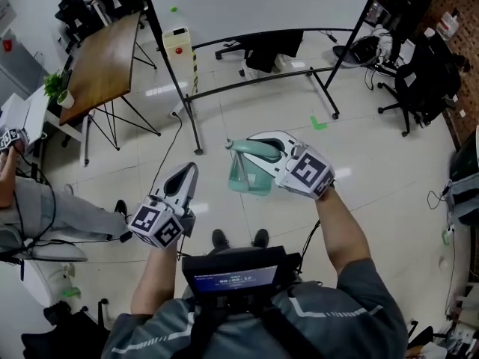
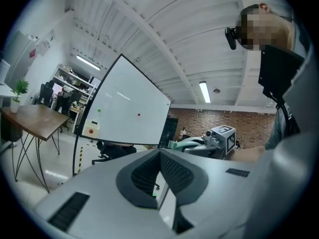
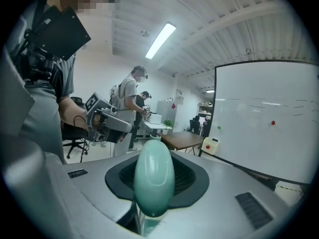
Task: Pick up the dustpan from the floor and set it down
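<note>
Holding, right gripper (image 1: 241, 147): I read the jaws as clamped on the mint-green handle of the dustpan (image 1: 249, 176). In the right gripper view the rounded handle end sits squarely between the two pads.
Dustpan position: up in the air in front of the wearer, clear of the floor (image 1: 374, 178). The pan body hangs below the handle, just left of the right marker cube in the head view.
Left gripper (image 1: 188, 170): jaws drawn together at the tips, and I see nothing between them. It sits lower left of the dustpan, near it but apart, and points out across the room.
Wearer: both forearms are stretched forward. A chest screen (image 1: 236, 279) is lit at the bottom of the head view, with two dark shoes (image 1: 239, 238) just above it.
Seated person (image 1: 52, 212): at the left edge, legs in grey trousers.
Floor mark: a green tape corner (image 1: 319, 123) lies beyond the right gripper.
Whiteboard (image 1: 262, 6): it stands on a black tube frame straight ahead. A yellow box (image 1: 178, 42) with a red button sits by the left leg.
Wooden table (image 1: 101, 62): left of the whiteboard, on thin black legs. A potted plant (image 1: 56, 88) stands just beside its near corner.
Office chair (image 1: 419, 81): black, far right, by the brick wall.
Standing person (image 3: 130, 103): in the distance in the right gripper view, beyond the left gripper.
</note>
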Demonstrator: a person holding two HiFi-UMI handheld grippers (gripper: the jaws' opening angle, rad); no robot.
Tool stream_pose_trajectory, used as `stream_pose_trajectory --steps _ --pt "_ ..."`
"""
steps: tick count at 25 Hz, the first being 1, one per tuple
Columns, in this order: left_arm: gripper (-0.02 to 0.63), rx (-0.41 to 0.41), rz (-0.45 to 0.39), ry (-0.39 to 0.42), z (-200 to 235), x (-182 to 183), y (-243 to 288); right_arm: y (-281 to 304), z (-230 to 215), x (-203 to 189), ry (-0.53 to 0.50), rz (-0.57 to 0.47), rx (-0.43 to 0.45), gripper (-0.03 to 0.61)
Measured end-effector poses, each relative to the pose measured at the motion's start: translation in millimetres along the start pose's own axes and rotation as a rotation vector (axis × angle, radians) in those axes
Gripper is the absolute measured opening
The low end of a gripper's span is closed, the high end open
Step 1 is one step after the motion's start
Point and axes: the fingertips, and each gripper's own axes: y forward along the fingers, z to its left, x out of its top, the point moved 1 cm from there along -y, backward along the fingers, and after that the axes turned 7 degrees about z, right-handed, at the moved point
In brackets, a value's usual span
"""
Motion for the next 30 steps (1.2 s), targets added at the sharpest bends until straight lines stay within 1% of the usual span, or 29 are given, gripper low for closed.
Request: stream_pose_trajectory --steps 2,4,6,10,12,15,18,20,23,27,30 --pt "0.025 -0.012 0.004 0.013 15 2 2 13 -7 2 -0.013 -0.012 -0.010 0.115" --pt "0.025 -0.018 0.006 0.004 26 4 7 22 -14 3 -0.019 -0.010 -0.013 0.115" --pt "0.025 -0.031 0.013 -0.005 34 1 17 26 -23 -2 -0.004 0.000 -0.016 0.115" --pt "0.025 -0.050 0.042 -0.002 55 -12 44 39 -40 -27 0.029 0.013 -0.013 0.115" --pt "0.025 -0.056 0.060 -0.006 66 -29 59 51 -46 -49 0.031 0.022 -0.010 0.115" --pt "0.025 -0.062 0.094 -0.021 87 -72 81 72 -51 -96 0.054 0.051 0.007 0.115" --pt "0.025 -0.062 0.139 -0.039 102 -111 114 90 -62 -148 0.072 0.081 0.017 0.112" --pt "0.025 -0.068 0.163 -0.049 112 -141 140 103 -71 -187 0.081 0.092 0.020 0.112" --pt "0.025 -0.081 0.201 -0.067 124 -194 173 123 -72 -252 0.113 0.117 0.038 0.112" --pt "0.025 -0.082 0.244 -0.094 138 -263 214 145 -72 -335 0.119 0.162 0.062 0.109" --pt "0.025 -0.101 0.275 -0.099 146 -311 241 160 -74 -389 0.100 0.198 0.088 0.107"
